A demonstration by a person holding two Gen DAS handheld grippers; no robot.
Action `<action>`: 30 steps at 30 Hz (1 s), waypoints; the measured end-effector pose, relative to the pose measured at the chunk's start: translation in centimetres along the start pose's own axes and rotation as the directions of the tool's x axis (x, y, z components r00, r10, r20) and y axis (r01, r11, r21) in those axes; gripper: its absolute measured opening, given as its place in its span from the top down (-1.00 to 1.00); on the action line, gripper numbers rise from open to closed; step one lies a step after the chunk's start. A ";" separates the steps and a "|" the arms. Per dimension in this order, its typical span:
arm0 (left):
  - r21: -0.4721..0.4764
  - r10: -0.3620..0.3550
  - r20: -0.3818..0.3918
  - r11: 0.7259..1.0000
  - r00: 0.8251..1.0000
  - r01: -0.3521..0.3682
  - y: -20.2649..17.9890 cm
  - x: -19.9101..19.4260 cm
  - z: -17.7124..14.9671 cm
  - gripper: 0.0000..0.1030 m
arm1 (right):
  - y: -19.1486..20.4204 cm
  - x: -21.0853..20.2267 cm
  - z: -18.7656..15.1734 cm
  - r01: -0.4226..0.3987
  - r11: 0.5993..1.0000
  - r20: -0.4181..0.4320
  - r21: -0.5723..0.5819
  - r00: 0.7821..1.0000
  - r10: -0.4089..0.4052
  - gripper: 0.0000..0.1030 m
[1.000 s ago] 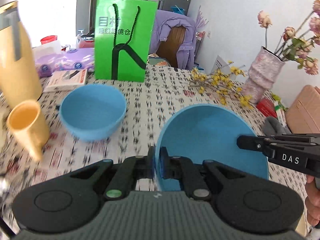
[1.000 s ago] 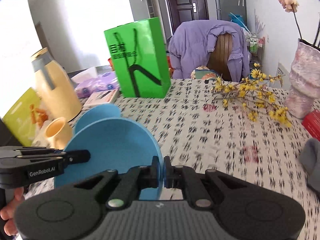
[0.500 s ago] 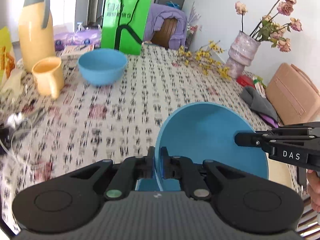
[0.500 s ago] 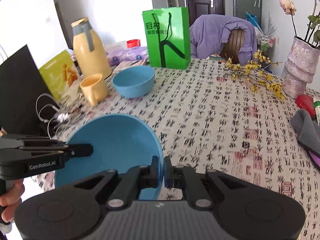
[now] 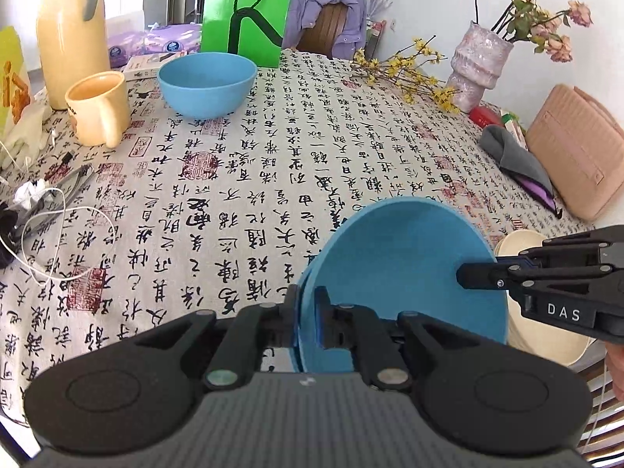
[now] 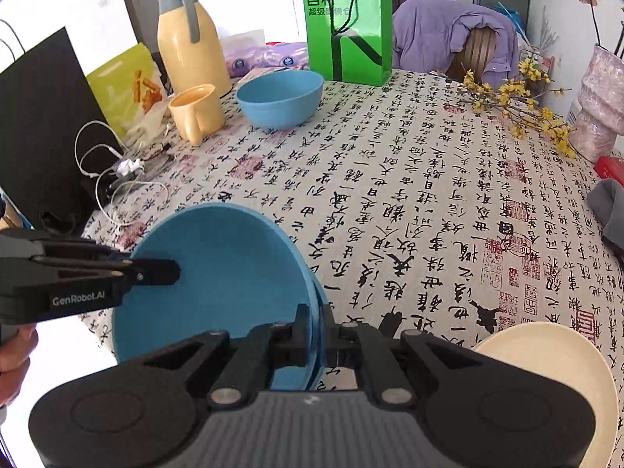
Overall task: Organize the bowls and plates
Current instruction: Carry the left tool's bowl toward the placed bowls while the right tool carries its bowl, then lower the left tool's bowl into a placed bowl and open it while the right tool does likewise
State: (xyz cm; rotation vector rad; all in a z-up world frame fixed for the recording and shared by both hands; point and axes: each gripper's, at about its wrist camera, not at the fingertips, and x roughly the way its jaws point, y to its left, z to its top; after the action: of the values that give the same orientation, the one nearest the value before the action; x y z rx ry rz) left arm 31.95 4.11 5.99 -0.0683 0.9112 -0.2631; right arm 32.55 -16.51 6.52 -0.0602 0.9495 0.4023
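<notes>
A dining table under a calligraphy-print tablecloth (image 5: 249, 179) fills my view, with a purple jacket draped over a chair at twelve o'clock. I hold a blue bowl (image 5: 405, 269) tilted above the near edge: my left gripper (image 5: 308, 312) is pinched narrow on its rim at six o'clock in the left view, my right gripper (image 6: 318, 331) clamped thin on the opposite rim. A second blue rim seems to show just behind the held one, so I may be carrying two nested bowls. If either pinch slackens, or my hands drift apart, the bowl could twist free and drop onto the cream plate (image 6: 546, 355) at four o'clock. Another blue bowl (image 6: 279, 97) sits at eleven o'clock, apparently empty, like the yellow mug (image 6: 195, 115) beside it. My bowl holds nothing.
</notes>
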 end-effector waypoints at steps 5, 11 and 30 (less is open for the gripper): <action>0.058 0.013 0.017 0.998 1.000 -0.014 -0.4 0.0 0.0 0.56 | 0.1 0.4 0.4 0.028 0.999 0.001 -0.029 1.000 -0.028 0.63; 0.076 0.023 0.052 0.997 0.998 -0.027 -0.5 -0.5 0.0 0.22 | -0.2 0.1 0.6 0.020 0.999 0.021 -0.039 1.000 -0.019 0.60; -0.090 0.251 0.500 0.967 0.829 -0.239 -2.0 -9.1 -13.8 -0.92 | 2.8 -7.5 -11.6 0.137 0.987 0.500 -0.085 0.863 -0.077 -0.74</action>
State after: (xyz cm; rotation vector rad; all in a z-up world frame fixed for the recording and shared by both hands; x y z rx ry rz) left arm 15.41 5.19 4.90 -0.0378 0.3849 0.0135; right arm 18.61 -18.81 6.09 -0.1109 0.4088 0.3467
